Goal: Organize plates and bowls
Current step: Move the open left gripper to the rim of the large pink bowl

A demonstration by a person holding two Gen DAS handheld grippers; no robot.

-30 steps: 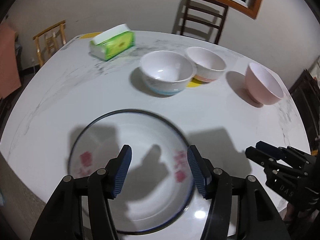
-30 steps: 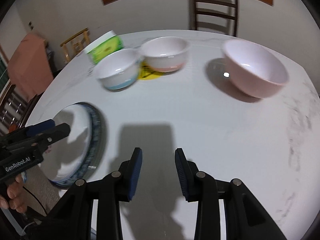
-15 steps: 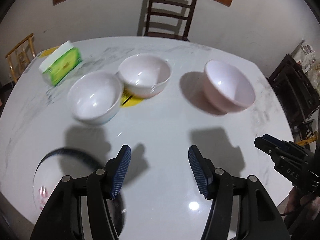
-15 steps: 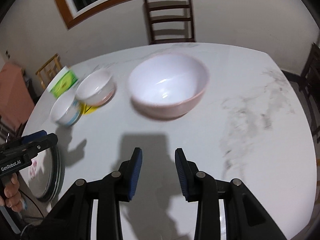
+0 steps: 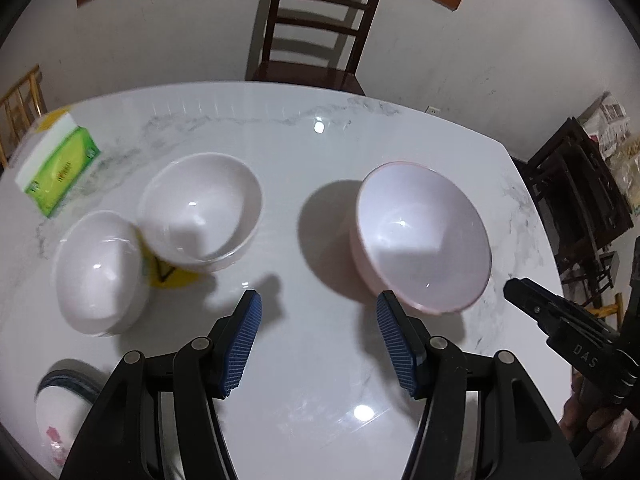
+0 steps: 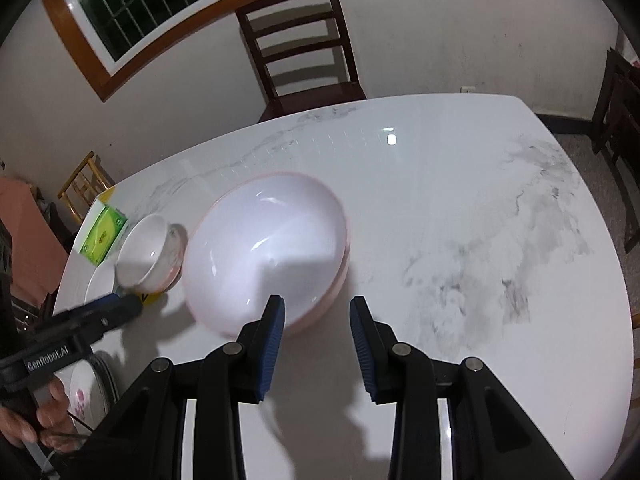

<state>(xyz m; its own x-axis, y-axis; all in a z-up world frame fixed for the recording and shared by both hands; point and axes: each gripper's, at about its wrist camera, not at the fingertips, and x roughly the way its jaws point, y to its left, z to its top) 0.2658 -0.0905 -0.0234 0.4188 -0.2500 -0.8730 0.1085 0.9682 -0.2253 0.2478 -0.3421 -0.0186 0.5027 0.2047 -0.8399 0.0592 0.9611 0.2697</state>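
Note:
A large pink bowl [image 5: 420, 236] stands empty on the white marble table [image 5: 320, 360], just ahead and to the right of my left gripper [image 5: 318, 308], which is open and holds nothing. Two white bowls [image 5: 200, 208] [image 5: 96, 272] sit side by side to the left, one on a yellow patch [image 5: 168, 278]. A dark-rimmed plate [image 5: 60, 412] with red marks peeks out at the lower left. My right gripper [image 6: 317, 308] is open and empty at the near rim of the pink bowl [image 6: 264, 248]; its left finger overlaps that rim in the picture.
A green tissue box [image 5: 56, 168] lies at the table's far left. A dark wooden chair [image 6: 304, 52] stands behind the table against the wall. Dark furniture [image 5: 580, 200] is off the right edge. A hand [image 6: 36, 420] holds the left gripper [image 6: 112, 312].
Both grippers have swept to the right across the table, away from the plate and up to the pink bowl. The bowls and plate have stayed put. Both jaws look unchanged.

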